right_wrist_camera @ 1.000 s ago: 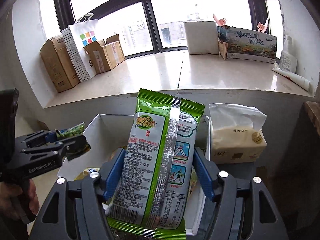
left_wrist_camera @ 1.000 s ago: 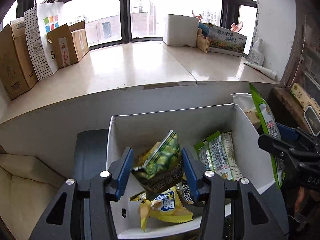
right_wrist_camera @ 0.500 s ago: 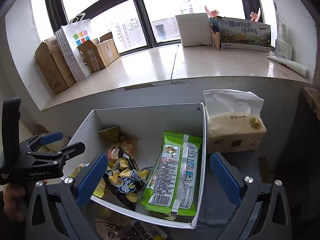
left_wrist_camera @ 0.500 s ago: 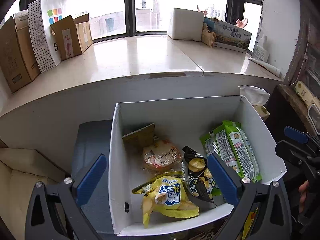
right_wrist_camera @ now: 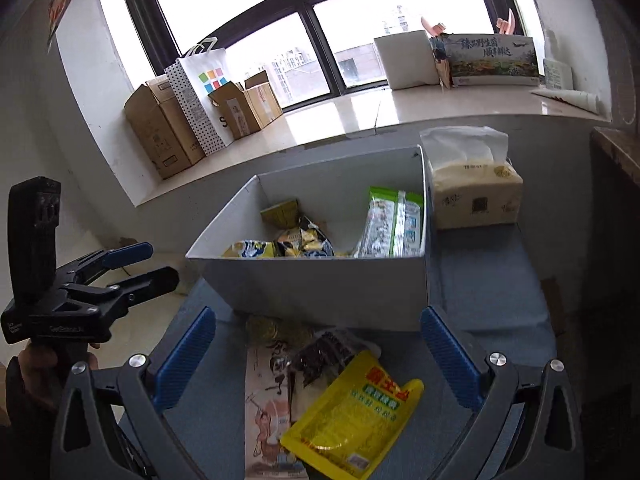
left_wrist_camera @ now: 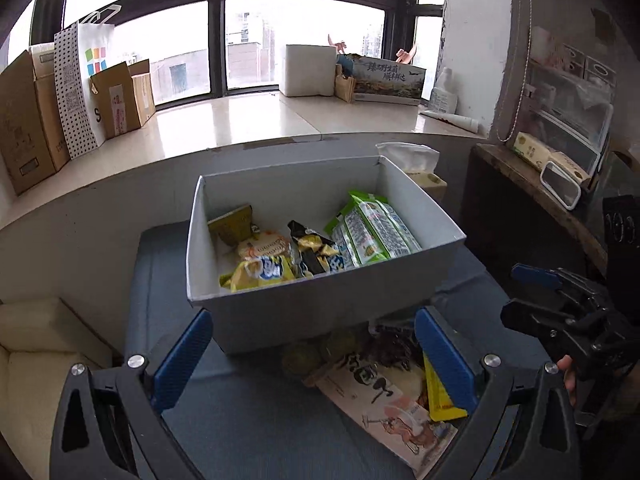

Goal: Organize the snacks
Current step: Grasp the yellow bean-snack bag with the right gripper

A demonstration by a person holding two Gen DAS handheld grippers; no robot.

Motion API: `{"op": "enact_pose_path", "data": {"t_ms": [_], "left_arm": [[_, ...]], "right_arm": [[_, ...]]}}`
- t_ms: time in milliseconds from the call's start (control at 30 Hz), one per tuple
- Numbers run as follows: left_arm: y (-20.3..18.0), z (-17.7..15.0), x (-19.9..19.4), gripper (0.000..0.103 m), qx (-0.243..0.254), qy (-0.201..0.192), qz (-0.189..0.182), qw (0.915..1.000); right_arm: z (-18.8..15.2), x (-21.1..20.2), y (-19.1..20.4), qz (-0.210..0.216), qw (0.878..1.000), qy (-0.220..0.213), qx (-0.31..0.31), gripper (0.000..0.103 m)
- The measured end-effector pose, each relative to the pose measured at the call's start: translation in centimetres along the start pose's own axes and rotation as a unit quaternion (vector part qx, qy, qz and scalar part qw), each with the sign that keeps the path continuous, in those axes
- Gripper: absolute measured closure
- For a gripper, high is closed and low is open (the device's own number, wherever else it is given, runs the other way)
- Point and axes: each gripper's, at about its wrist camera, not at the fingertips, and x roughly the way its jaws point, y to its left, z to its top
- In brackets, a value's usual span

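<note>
A white open box [left_wrist_camera: 320, 312] stands on a blue-grey surface and holds several snack packets, among them a green packet [left_wrist_camera: 372, 228] at its right, a yellow bag [left_wrist_camera: 260, 272] and an olive packet [left_wrist_camera: 234, 224]. In front of the box lie a yellow pouch [right_wrist_camera: 356, 412], a white cartoon-printed packet [right_wrist_camera: 266, 412] and a dark packet [right_wrist_camera: 324, 356]. My left gripper [left_wrist_camera: 312, 315] hangs wide open over these loose packets, holding nothing. My right gripper [right_wrist_camera: 318, 312] is also wide open and empty above them, just short of the box's front wall [right_wrist_camera: 328, 292].
A tissue pack [right_wrist_camera: 476, 196] sits right of the box. Behind runs a pale window ledge [left_wrist_camera: 224, 128] with cardboard boxes [left_wrist_camera: 28, 120] and a dotted paper bag [left_wrist_camera: 80, 80]. A dark wooden shelf [left_wrist_camera: 532, 192] stands at the right, a cream cushion [left_wrist_camera: 36, 344] at the left.
Both grippers let go of their packets, which now lie in the box. Both opened wide and drew back from above the box to the loose packets in front of it.
</note>
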Motion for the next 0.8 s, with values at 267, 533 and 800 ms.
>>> {"op": "enact_pose_path", "data": {"t_ms": [267, 533, 800], "left_arm": [[-0.8, -8.9, -1.2, 0.0, -0.068, 0.031, -0.022, 0.9969], [0.0, -11.3, -1.0, 0.0, -0.1, 0.043, -0.032, 0.9935], [0.3, -11.5, -1.1, 0.0, -0.1, 0.04, -0.032, 0.9936]], "right_arm": [[-7.9, 2.3, -1.5, -0.051, 0.995, 0.079, 0.044, 0.0], [-8.2, 6.5, -1.7, -0.114, 0.986, 0.1, 0.068, 0.0], [-8.1, 9.2, -0.2, -0.174, 0.977, 0.115, 0.047, 0.0]]}}
